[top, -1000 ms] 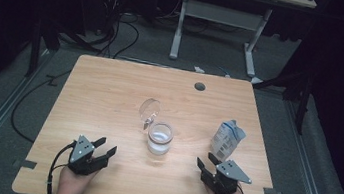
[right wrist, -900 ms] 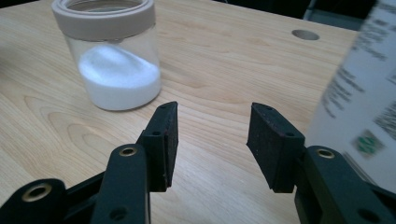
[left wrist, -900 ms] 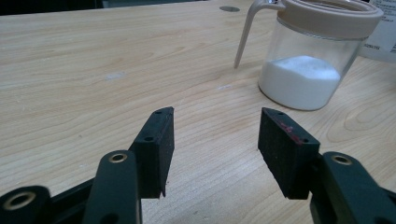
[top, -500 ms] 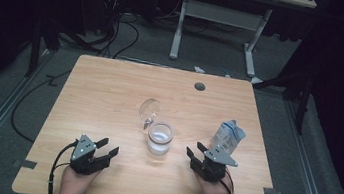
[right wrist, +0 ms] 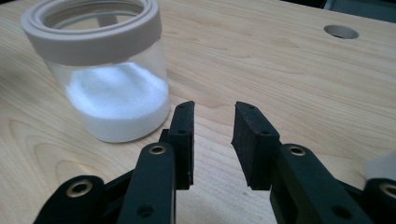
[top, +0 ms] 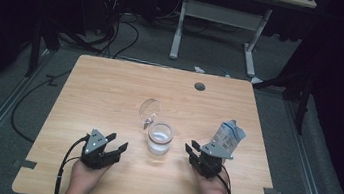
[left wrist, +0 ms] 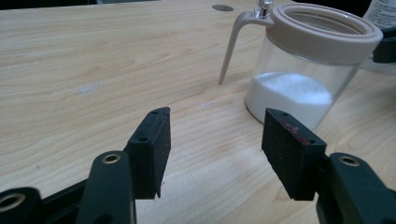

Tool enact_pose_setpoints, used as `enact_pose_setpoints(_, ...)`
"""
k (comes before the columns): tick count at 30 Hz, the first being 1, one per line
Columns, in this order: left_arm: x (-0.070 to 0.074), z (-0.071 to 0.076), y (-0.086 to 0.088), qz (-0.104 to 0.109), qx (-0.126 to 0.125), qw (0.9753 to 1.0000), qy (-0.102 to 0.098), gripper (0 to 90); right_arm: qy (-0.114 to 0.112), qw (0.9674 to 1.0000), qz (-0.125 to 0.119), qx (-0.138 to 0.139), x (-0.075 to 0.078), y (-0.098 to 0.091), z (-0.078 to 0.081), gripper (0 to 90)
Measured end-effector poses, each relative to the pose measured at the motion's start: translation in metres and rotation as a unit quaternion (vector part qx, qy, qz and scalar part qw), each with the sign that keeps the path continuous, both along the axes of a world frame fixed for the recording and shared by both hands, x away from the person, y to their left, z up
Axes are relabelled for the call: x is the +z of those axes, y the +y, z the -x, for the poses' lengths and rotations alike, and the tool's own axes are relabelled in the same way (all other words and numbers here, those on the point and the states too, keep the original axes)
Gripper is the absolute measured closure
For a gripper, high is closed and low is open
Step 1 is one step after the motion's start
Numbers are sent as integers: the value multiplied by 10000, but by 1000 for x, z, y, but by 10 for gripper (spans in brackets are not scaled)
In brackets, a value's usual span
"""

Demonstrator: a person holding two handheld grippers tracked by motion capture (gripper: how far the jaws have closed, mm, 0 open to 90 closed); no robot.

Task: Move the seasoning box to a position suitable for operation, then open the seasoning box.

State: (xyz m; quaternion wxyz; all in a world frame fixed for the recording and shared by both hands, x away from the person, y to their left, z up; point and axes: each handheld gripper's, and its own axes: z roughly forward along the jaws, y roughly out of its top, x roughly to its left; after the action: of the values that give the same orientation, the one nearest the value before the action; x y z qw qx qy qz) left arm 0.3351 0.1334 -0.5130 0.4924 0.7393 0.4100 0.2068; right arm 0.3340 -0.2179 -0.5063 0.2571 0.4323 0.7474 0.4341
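Observation:
A clear jar (top: 160, 138) with a beige rim and white powder in its bottom stands near the table's front middle. Its hinged lid (top: 149, 109) is flipped open behind it. My left gripper (top: 118, 141) lies left of the jar, open, with nothing between its jaws. In the left gripper view the jar (left wrist: 299, 79) stands ahead and to the right of the left gripper (left wrist: 212, 123). My right gripper (top: 190, 147) is just right of the jar; its jaws have just been closing, with only bare table between them. In the right gripper view the jar (right wrist: 112, 70) is left of the right gripper (right wrist: 212, 114).
A white and blue bag (top: 228, 135) stands upright just behind my right hand. A round cable hole (top: 199, 86) sits in the wooden table (top: 110, 89) near its far edge. Beyond the table are a dark floor, cables and a desk frame.
My right gripper has moved left from in front of the bag toward the jar, and its jaws have narrowed. My left gripper has edged slightly toward the jar.

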Motion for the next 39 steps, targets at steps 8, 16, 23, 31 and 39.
enact_pose_setpoints(8,8,-11,-15,152,-15,9999,5,491,-16,9998,-16,180,1,5,5,733)
enact_pose_setpoints(16,21,-24,-18,189,26,9998,-42,579,30,9995,60,308,1,15,4,791)
enact_pose_setpoints(23,26,-40,-16,297,167,9994,77,723,17,9992,48,409,3,22,2,881)
enact_pose_setpoints(31,35,-56,-24,342,245,9991,59,878,12,9985,113,532,1,29,-2,900)
enact_pose_setpoints(39,48,-72,-31,387,264,9989,11,895,4,9980,124,626,1,35,-3,899)
